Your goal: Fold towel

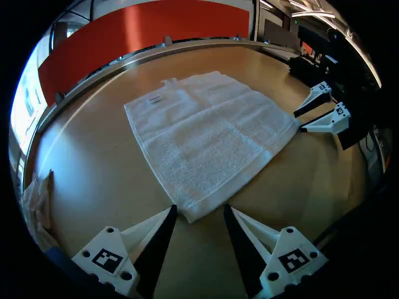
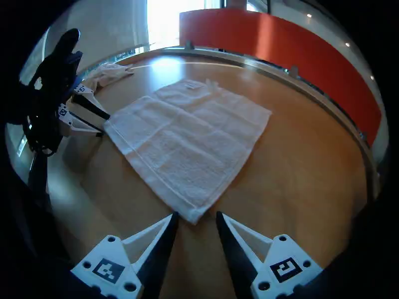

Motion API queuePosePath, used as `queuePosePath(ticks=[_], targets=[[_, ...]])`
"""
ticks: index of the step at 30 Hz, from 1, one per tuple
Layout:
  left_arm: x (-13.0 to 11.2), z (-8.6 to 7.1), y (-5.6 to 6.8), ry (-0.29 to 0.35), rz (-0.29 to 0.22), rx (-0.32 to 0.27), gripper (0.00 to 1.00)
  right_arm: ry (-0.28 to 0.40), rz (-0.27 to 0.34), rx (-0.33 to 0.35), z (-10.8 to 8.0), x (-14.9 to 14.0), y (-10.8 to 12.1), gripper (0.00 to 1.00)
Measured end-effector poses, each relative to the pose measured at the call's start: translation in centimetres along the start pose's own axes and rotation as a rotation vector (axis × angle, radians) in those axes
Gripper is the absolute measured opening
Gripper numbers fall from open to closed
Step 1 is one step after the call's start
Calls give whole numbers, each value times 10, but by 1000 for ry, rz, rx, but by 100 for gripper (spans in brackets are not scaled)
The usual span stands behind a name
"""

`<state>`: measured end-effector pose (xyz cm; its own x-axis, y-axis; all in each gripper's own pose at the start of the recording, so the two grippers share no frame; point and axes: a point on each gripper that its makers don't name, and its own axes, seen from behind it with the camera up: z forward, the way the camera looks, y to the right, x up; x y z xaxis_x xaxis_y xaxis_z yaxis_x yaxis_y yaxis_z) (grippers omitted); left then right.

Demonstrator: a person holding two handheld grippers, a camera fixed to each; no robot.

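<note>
Two corners lined up, apparently for the first fold. Spread flat in one layer on the wooden counter (image 1: 99,164): white towel (image 1: 209,139), nothing doubled over yet.

At the towel's nearest corner, left tongs (image 1: 199,209) parted at a middling gap, corner tip lying between the fingers, not pinched. At the neighbouring corner along the same towel edge, right tongs (image 2: 197,215) parted much the same, corner in the gap, nothing gripped.

Likely step: the grasp ahead of the fold. Next move, as a judgement: close both pairs on their corners together, lift just off the counter, keep the shared edge taut, carry it over to the towel's far edge and lay it down square. Risk of a skewed fold if one corner slips.

Near the towel's far corner, a small sewn tag (image 1: 155,99), too small to read. On the tongs beside the near corner, black-and-white square markers (image 1: 106,260), pattern only, no lettering. No brand legible anywhere.
</note>
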<state>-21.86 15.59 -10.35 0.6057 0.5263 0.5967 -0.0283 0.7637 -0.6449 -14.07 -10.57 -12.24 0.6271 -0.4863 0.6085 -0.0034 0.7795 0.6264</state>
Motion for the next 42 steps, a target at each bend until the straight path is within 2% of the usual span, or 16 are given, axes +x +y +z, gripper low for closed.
queuePosePath(ticks=[4,11,15,21,27,29,32,36,42], targets=[[1,0,0,0,0,0,67,0,0,7,1,2,-1,54],[0,0,1,-6,2,-3,65,-4,10,8,1,2,-1,34],[1,0,4,-8,10,-8,55,-8,15,5,2,2,-1,30],[2,-2,2,-9,6,-5,52,-9,17,0,3,2,-1,26],[1,-1,-3,-22,-12,16,18,-10,20,-1,2,2,-3,24],[1,-1,-4,-22,-12,21,15,-10,24,1,1,2,-4,23],[1,-1,-3,-21,-1,23,12,-4,28,1,1,4,-6,19],[1,-2,-1,-23,8,22,11,7,29,-13,-2,8,-4,8],[4,-4,0,-12,-18,18,11,3,36,-10,-5,7,-7,8]])
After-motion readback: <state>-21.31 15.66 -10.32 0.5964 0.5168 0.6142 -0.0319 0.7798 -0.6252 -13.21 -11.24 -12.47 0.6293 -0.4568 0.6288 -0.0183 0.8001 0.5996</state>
